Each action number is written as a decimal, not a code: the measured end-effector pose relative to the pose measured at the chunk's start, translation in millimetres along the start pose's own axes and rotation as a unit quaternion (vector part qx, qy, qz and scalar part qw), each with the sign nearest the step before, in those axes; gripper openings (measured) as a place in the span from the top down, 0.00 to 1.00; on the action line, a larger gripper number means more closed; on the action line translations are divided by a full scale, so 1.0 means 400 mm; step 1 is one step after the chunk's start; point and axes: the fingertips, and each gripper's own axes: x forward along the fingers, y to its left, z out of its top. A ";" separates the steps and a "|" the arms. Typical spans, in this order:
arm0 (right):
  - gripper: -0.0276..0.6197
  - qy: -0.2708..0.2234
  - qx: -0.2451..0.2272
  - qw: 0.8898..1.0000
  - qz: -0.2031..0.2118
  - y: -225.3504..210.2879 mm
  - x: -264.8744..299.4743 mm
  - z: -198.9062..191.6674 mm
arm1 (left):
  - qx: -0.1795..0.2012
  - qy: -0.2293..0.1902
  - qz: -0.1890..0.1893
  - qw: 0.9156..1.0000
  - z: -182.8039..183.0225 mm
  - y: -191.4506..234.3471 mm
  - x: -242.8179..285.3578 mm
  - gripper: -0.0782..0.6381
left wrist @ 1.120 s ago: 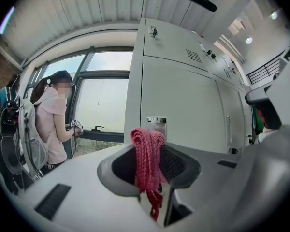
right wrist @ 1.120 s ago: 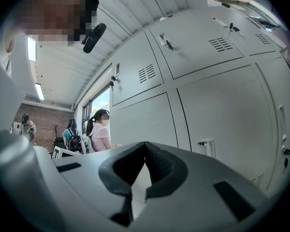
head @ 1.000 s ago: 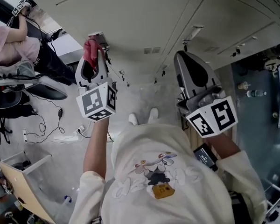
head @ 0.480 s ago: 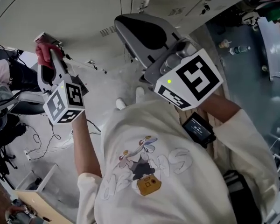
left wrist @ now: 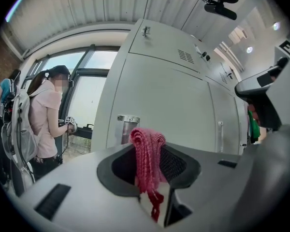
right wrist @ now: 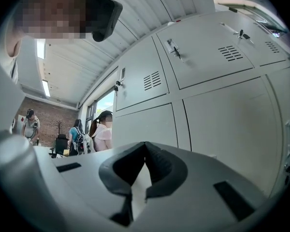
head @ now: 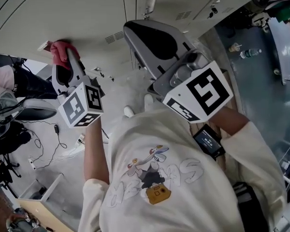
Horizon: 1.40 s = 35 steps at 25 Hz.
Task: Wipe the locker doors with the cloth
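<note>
Grey locker doors (head: 87, 13), brick far wall (right wrist: 43, 114), pink cloth (head: 62, 47) in left tool (head: 66, 57)

Whether the cloth (left wrist: 147, 149) touches the locker door (left wrist: 169, 105) cannot be told; its lower end is hidden.

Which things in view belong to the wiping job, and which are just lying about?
Job: pink cloth, clamped in the left gripper; locker doors.
Lying about: floor cables; bottle; bystander at the window; right gripper, shut and empty.
</note>
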 end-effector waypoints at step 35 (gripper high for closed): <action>0.95 0.038 -0.027 0.997 -0.060 -0.105 -0.049 -0.063 | 0.036 0.013 -0.127 0.991 -0.062 -0.385 0.079 0.73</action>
